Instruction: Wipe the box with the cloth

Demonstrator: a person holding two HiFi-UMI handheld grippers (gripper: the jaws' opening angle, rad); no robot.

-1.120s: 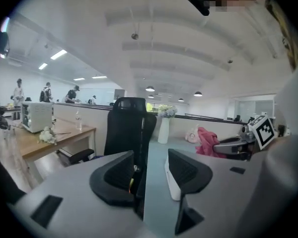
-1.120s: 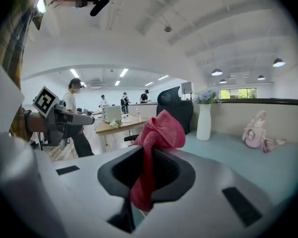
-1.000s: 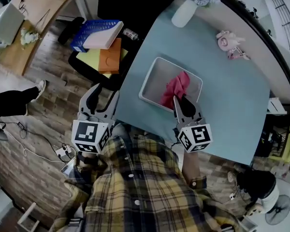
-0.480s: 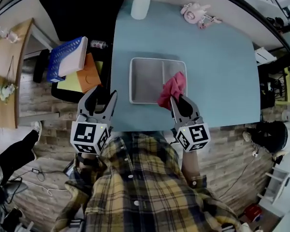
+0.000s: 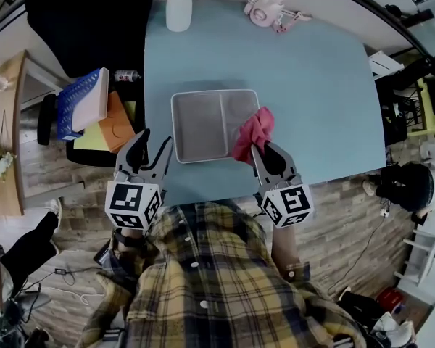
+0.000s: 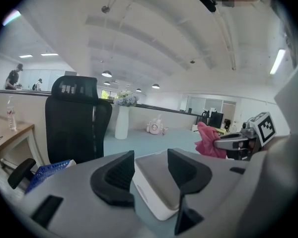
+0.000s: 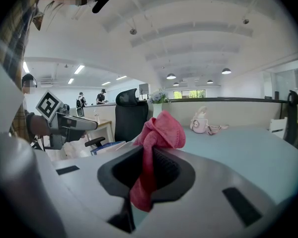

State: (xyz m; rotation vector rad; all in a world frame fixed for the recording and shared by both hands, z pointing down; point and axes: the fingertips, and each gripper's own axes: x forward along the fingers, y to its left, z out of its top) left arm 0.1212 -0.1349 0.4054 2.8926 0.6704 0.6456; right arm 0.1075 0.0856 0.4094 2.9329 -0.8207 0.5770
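Note:
A shallow white box [image 5: 203,125] with two compartments lies on the pale blue table [image 5: 312,85], near its front edge. My right gripper [image 5: 266,153] is shut on a pink cloth [image 5: 251,133] that hangs over the box's right rim. In the right gripper view the cloth [image 7: 156,138] is pinched between the jaws and bunches above them. My left gripper [image 5: 151,145] stands open at the box's front left corner with nothing held. In the left gripper view the box [image 6: 156,182] shows between the open jaws.
A white vase with flowers [image 5: 178,6] and a pink toy [image 5: 270,9] stand at the table's far edge. A black office chair [image 5: 87,17] and a stool with a blue basket, orange and yellow items [image 5: 94,111] are left of the table.
The head view has swung, so the table and box now sit squarer and more to the left. Both grippers keep their places at the box; the cloth stays held.

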